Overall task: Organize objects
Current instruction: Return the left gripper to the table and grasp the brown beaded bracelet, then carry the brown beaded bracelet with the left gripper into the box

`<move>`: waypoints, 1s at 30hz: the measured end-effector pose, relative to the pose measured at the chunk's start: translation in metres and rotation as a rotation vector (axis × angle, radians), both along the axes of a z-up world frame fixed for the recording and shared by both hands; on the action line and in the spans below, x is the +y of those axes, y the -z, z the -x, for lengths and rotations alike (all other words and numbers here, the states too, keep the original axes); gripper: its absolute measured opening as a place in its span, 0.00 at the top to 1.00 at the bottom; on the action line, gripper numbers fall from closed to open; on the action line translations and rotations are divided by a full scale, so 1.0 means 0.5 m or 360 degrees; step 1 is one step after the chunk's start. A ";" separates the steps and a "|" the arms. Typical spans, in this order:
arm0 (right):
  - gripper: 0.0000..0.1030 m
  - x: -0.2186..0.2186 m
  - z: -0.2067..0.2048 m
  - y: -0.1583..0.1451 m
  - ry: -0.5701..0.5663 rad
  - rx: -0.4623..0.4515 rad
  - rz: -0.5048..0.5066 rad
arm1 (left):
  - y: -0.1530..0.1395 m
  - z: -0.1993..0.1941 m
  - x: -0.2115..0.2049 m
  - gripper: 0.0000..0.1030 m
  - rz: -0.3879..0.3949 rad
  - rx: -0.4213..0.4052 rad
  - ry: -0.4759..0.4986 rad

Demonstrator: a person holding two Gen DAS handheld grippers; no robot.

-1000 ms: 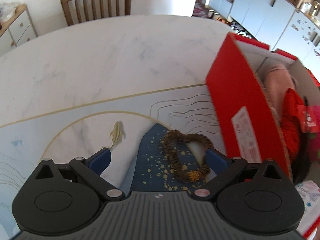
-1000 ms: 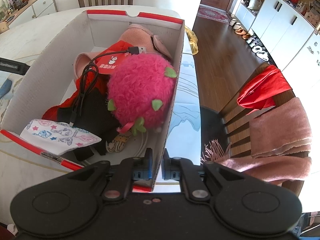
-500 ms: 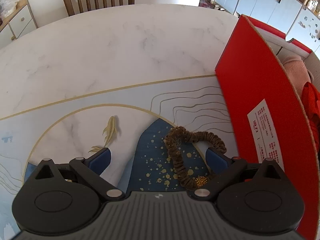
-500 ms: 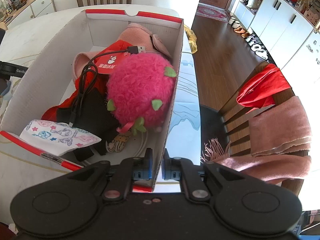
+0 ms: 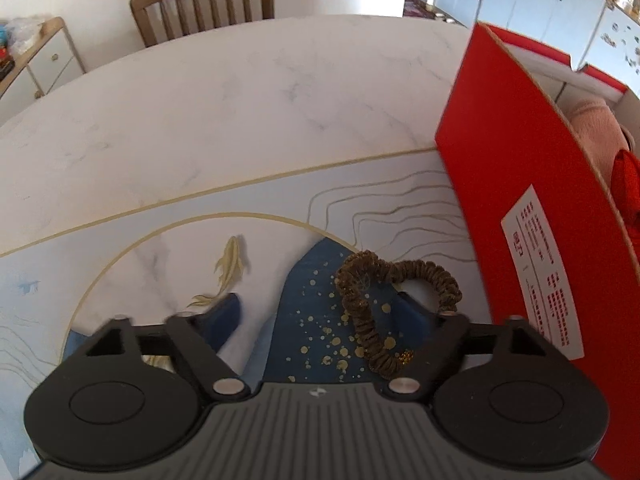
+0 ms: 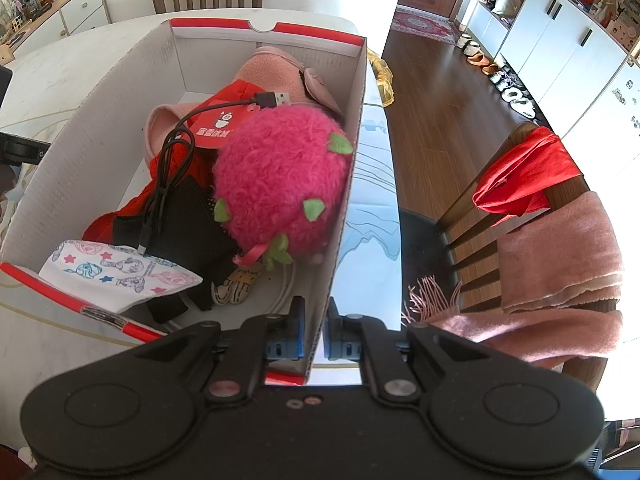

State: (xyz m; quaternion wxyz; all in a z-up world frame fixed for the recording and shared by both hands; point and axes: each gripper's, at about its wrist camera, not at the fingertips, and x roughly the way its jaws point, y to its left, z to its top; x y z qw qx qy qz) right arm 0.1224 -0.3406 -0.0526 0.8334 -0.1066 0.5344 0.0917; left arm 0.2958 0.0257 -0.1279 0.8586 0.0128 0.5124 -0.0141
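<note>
Scrunchie (image 5: 394,312) part-hidden betw closing left fingers (image 5: 224,316); right fingers (image 6: 292,328) pinch box wall (image 6: 344,216).

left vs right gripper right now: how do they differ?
The left gripper is closing, its jaws apart around the brown scrunchie on the table; the right gripper is shut on the box wall. Left is over the tabletop, right at the box edge. Both have blue pads.

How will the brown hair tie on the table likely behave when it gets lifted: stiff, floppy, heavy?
The hair tie looks like ruched fabric lying in a loose, bent loop, so it will probably sag and dangle. It seems thin and light. The left hand-held gripper is closing around it, and its soft gathers should grip rather than slip.
</note>
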 end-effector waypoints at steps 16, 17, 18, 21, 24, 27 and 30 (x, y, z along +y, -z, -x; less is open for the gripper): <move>0.92 -0.001 0.001 -0.001 -0.0001 -0.0005 0.0003 | -0.058 0.035 -0.001 0.92 0.0100 -0.0055 0.0042; 0.92 -0.001 0.001 0.000 -0.0001 -0.0004 0.0002 | -0.066 0.039 0.003 0.92 0.0106 -0.0063 0.0039; 0.92 -0.001 0.000 -0.001 0.0000 -0.0004 0.0002 | -0.074 0.043 0.007 0.92 0.0115 -0.0073 0.0035; 0.92 -0.001 0.000 -0.001 -0.0002 -0.0007 0.0004 | -0.101 0.059 0.021 0.93 0.0161 -0.0096 0.0028; 0.92 -0.002 0.000 -0.002 -0.0003 -0.0008 0.0004 | -0.128 0.075 0.032 0.93 0.0196 -0.0126 0.0037; 0.92 -0.001 -0.001 -0.003 -0.0006 -0.0013 0.0007 | -0.155 0.093 0.042 0.93 0.0233 -0.0147 0.0056; 0.92 0.000 -0.001 -0.003 -0.0007 -0.0016 0.0007 | -0.180 0.113 0.041 0.93 0.0226 -0.0175 0.0101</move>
